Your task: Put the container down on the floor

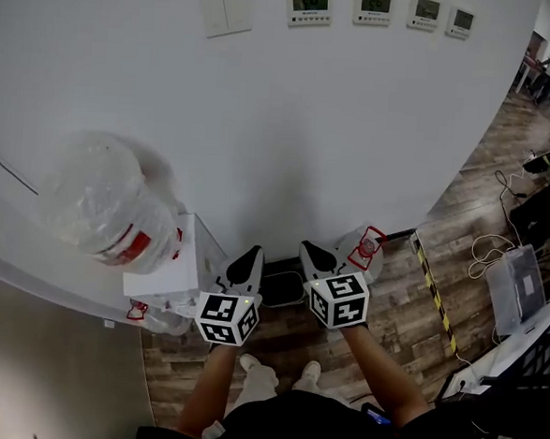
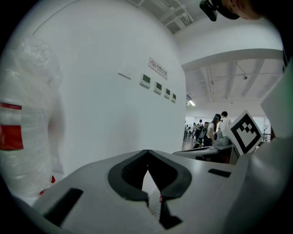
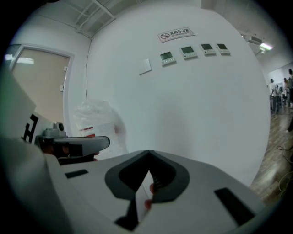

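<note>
Both the left claw (image 1: 249, 257) and the right claw (image 1: 312, 254) are pinched fully together on nothing, facing the white wall (image 1: 310, 122). The container (image 1: 365, 248), which I take to be the pale translucent one with a red-edged label, lies on the floor (image 1: 410, 308) at the wall's foot just beside the right claw, so the set-down looks done; draw both claws straight clear without clipping it. Its label, the red band on the plastic-wrapped water jug (image 1: 103, 197) and the wall sign (image 3: 176, 33) are too small to read.
</note>
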### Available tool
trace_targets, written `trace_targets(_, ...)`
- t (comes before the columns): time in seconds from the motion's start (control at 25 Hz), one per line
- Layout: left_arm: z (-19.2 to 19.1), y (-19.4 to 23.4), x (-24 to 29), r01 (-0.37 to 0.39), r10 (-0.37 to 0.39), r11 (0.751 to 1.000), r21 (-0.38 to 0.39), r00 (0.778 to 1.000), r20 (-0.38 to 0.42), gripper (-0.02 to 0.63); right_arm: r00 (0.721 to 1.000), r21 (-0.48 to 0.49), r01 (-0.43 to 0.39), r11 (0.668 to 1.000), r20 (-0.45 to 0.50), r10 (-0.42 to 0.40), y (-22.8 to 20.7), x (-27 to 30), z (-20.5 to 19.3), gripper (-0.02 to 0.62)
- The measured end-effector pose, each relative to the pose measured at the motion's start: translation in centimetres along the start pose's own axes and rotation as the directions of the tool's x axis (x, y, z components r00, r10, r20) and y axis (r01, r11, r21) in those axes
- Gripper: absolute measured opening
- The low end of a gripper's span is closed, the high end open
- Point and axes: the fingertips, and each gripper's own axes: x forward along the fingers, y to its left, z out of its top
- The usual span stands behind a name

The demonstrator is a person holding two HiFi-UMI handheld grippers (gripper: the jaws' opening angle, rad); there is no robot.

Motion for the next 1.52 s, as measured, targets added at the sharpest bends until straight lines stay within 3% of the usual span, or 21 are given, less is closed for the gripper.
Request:
trace_targets(0.4, 1.7, -4.4, -1.9, -0.012, 0.011, 0.999, 0.029, 0.999, 0.041, 0.017, 0.999, 0.010, -0.044, 0.999, 0.032, 0.044, -0.5, -3.9, 0.7, 0.029)
trace_targets(0.76, 2.7, -5.3, -3.6, -0.002, 0.000, 0.999, 0.034, 0.998, 0.063, 0.017, 0.997, 0.028, -0.045, 0.999, 0.070, 0.043, 0.3, -5.6, 1.8, 0.029)
trace_targets(1.52, 3.6, -2.7, -11.6, 0.055, -0.059, 0.997, 0.050, 0.993, 0.100, 0.017, 0.993, 0.005, -0.003, 1.000, 0.114, 0.003, 9.5, -7.2, 2.4, 0.029)
